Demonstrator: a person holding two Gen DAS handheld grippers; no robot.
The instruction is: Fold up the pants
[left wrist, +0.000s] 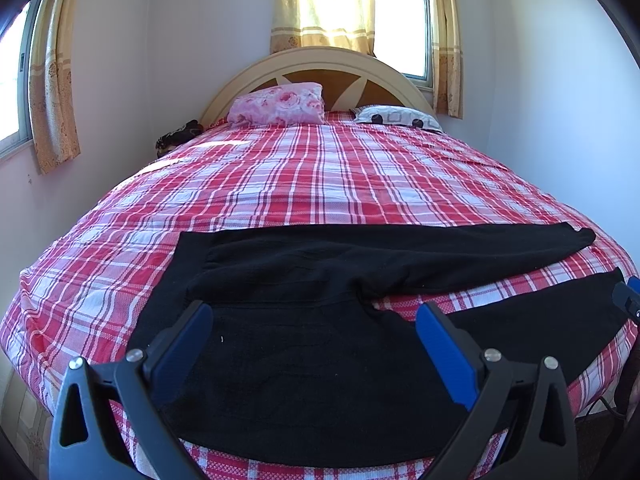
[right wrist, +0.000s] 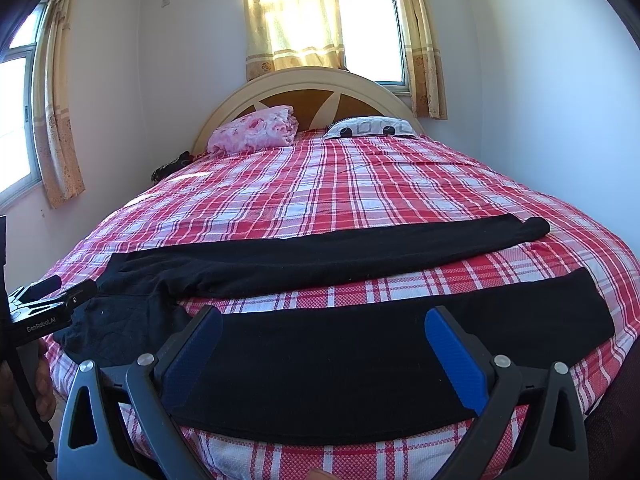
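- Lying flat across the near end of the bed [left wrist: 320, 176], the black pants [left wrist: 312, 344] have their waist toward the left and both legs running off to the right, spread apart in a narrow V with checked red-and-white bedspread showing between them.
- Only the left wrist view shows the waist and seat filling the foreground; the far leg [left wrist: 440, 248] stretches to its cuff near the bed's right edge.
- Only the right wrist view shows the near leg [right wrist: 360, 360] as a long band right across the frame, with the far leg [right wrist: 320, 256] parallel beyond it.
- Each camera catches the other tool: the right gripper [left wrist: 630, 300] peeks in at the near leg's cuff in the left view, though too little shows there to judge contact, and the left gripper [right wrist: 52, 296] sits at the waist in the right view.
- In its own view the left gripper [left wrist: 314, 320] hovers over the seat area, blue-padded fingers spread wide, holding nothing.
- In its own view the right gripper [right wrist: 324, 322] is likewise spread wide and holding nothing, straddling the middle of the near leg.
- A pink floral pillow [left wrist: 280, 104] and a white patterned pillow [left wrist: 396, 116] rest against the headboard [left wrist: 320, 64].
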